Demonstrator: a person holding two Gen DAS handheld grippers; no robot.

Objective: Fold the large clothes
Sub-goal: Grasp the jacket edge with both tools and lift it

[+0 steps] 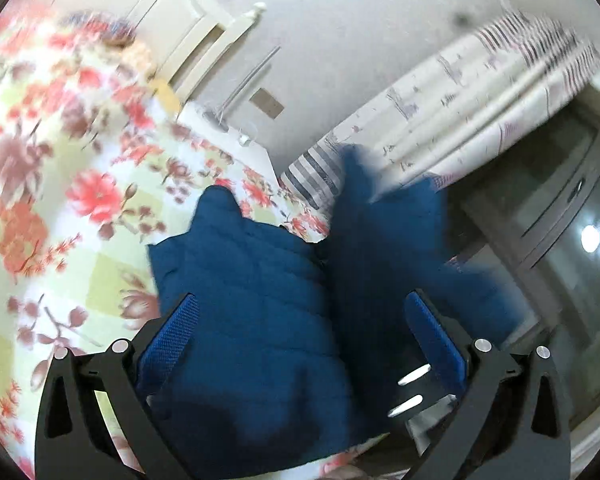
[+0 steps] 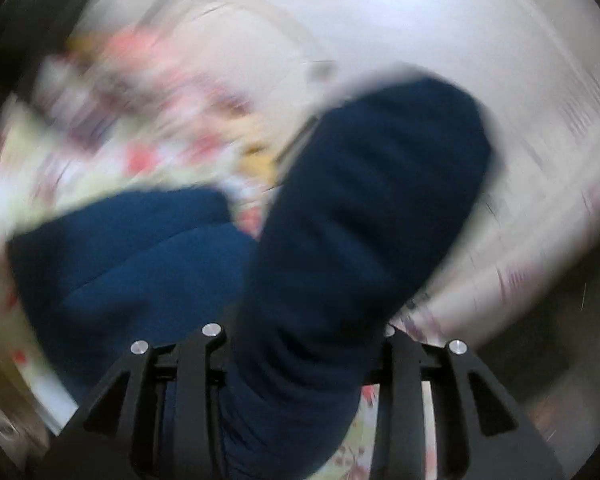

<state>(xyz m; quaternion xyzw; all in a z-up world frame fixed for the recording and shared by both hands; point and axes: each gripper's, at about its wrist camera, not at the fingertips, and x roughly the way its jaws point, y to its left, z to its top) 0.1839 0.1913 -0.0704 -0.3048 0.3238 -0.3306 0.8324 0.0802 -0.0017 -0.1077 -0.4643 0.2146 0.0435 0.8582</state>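
A dark blue quilted jacket [image 1: 256,280] fills the lower middle of the left wrist view, lifted above a floral bedsheet [image 1: 60,184]. My left gripper [image 1: 300,328] has its blue-padded fingers [image 1: 172,332] wide apart, with a thick bunch of the jacket between them. In the blurred right wrist view the jacket [image 2: 340,240] rises between the black fingers of my right gripper [image 2: 300,344], which is closed on a fold of it. The fingertips are hidden by the fabric.
The floral bedsheet [image 2: 112,128] covers the bed on the left. A white wardrobe [image 1: 188,24] and wall stand behind. Striped patterned curtains [image 1: 460,100] and a dark window [image 1: 560,208] are on the right.
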